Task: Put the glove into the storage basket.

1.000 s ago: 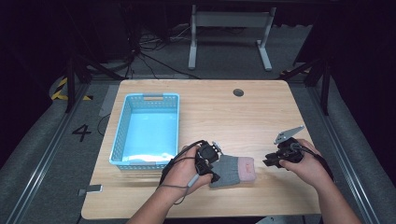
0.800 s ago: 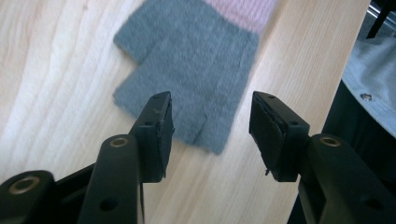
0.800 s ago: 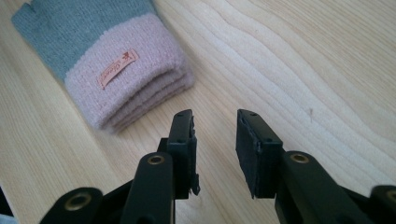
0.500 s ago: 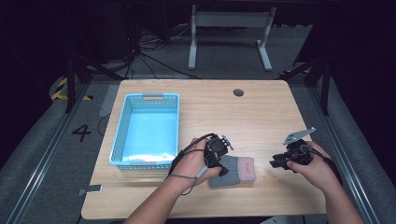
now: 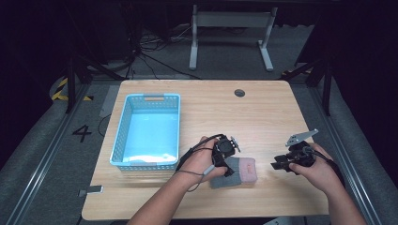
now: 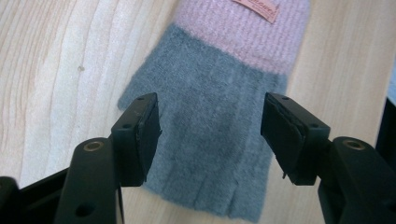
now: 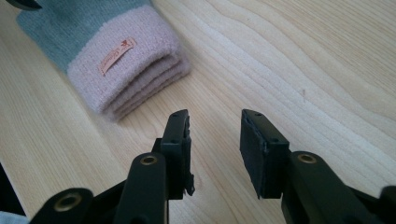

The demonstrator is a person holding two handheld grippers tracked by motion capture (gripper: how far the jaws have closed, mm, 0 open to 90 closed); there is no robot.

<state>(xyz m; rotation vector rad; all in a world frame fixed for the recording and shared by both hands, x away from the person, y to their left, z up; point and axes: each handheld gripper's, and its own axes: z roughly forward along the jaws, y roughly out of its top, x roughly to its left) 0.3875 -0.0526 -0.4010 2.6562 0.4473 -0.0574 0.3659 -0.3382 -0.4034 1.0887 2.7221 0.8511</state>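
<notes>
Counter (image 5: 263, 117): pale wood top with rounded corners; a small dark round hole (image 5: 240, 93) sat near its far edge.

Basket (image 5: 123, 123): light blue plastic, rectangular, latticed walls, standing on the left half of the counter with one short side toward the person. What lay on its floor could not be told.

Glove (image 5: 241, 169): knitted, grey body with a pink cuff bearing a small tan label (image 7: 116, 56); it lay flat on the counter near the front edge, right of the basket and between the two hands. In the right gripper view the cuff showed as several stacked layers; in the left gripper view the grey fingers pointed toward the camera.

Left gripper (image 6: 210, 133): held in the person's left hand (image 5: 199, 161), directly over the grey part of the glove. Its jaws had just been opening and stood wide, one on each side of the grey knit, the pads not pressing on it.

Right gripper (image 7: 215, 144): held in the person's right hand (image 5: 319, 168), to the right of the glove and apart from it, aimed at bare wood beside the cuff. Its jaws had just been opening and stood parted, nothing between them
</notes>
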